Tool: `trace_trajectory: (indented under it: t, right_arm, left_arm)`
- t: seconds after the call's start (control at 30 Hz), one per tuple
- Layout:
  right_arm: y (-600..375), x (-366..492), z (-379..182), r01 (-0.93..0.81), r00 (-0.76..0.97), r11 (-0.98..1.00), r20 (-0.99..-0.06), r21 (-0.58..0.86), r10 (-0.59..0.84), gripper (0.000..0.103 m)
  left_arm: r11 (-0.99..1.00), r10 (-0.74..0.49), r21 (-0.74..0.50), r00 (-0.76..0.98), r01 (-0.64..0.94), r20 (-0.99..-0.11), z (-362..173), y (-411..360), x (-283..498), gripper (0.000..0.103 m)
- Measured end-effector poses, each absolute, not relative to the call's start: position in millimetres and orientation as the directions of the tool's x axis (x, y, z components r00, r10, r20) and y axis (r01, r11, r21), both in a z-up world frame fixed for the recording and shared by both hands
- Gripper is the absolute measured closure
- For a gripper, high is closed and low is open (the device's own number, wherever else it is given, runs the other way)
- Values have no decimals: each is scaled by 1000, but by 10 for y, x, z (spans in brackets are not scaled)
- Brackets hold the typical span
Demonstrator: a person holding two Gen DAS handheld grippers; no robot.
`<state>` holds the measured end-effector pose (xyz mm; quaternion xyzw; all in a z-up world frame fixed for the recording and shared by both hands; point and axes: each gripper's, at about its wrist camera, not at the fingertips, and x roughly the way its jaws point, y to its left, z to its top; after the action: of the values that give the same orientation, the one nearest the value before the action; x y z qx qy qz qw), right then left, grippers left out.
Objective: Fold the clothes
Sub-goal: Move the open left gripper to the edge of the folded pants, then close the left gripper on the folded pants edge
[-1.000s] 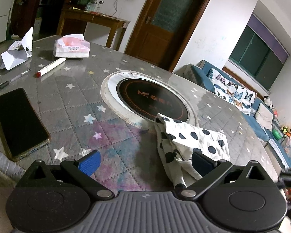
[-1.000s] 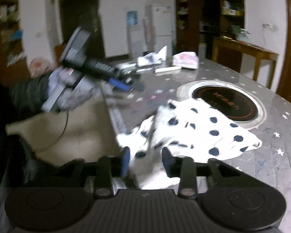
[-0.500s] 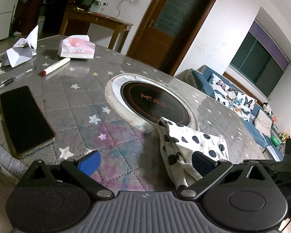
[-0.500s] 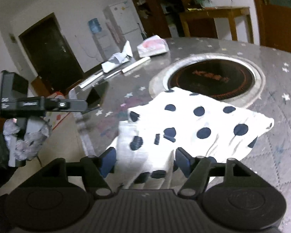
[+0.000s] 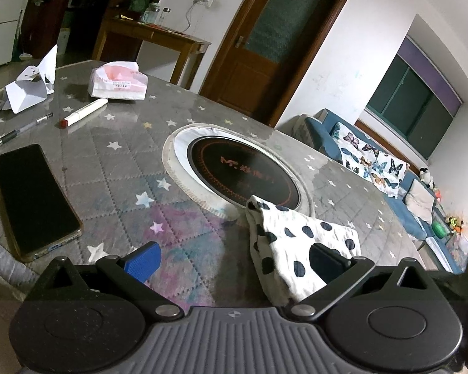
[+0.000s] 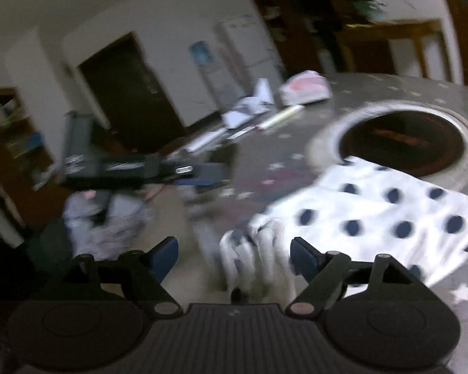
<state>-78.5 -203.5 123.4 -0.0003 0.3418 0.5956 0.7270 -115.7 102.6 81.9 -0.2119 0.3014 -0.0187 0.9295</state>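
A white garment with dark polka dots [image 5: 291,246] lies folded on the grey star-patterned table [image 5: 118,168], at the near edge beside the round black cooktop [image 5: 243,173]. My left gripper [image 5: 234,258] is open and empty, low at the table's near edge, its right finger over the garment's corner. In the blurred right wrist view the garment [image 6: 374,205] lies flat with a bunched end hanging at the table edge. My right gripper [image 6: 234,254] is open, with that bunched end between its fingers. The left gripper [image 6: 140,171] shows there at the left.
A black phone [image 5: 31,199] lies at the near left. A red-capped marker [image 5: 84,113], a pen [image 5: 18,131], a tissue pack [image 5: 118,81] and folded white paper [image 5: 31,87] lie at the far left. A sofa [image 5: 390,171] stands beyond the table's right side.
My right gripper has opened wider, from nearly shut on the garment's end to open, and has swung about. My left gripper has stayed open and shifted slightly.
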Motion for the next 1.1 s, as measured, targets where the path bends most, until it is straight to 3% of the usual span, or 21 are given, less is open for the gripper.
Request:
trace_trajectory:
  t: [0.17, 0.37, 0.63, 0.8, 0.9, 1.1]
  right_arm:
    - [-2055, -1046, 1255, -885, 14, 247, -510, 394, 860, 22]
    - [-2298, -1158, 1266, -867, 96, 335, -536, 369, 838, 23]
    - [-2446, -1143, 1211, -828, 160, 401, -520, 393, 839, 23]
    - [-2388, -1179, 1045, -828, 140, 400, -547, 392, 826, 23]
    - [-2387, -1221, 988, -831, 130, 400, -563, 387, 816, 23]
    - [-2411, -1236, 1084, -846, 135, 380, -541, 373, 830, 23]
  left_arm:
    - [914, -172, -398, 815, -78, -554, 819, 955, -1142, 0]
    - [930, -192, -367, 798, -38, -571, 763, 762, -1126, 3]
    - [948, -250, -306, 787, 83, -563, 731, 420, -1157, 45]
    - [954, -276, -260, 763, 147, -584, 659, 270, -1208, 80]
    - [957, -282, -230, 743, 175, -607, 590, 213, -1251, 89]
    - [961, -276, -165, 745, 221, -607, 646, 189, -1335, 89]
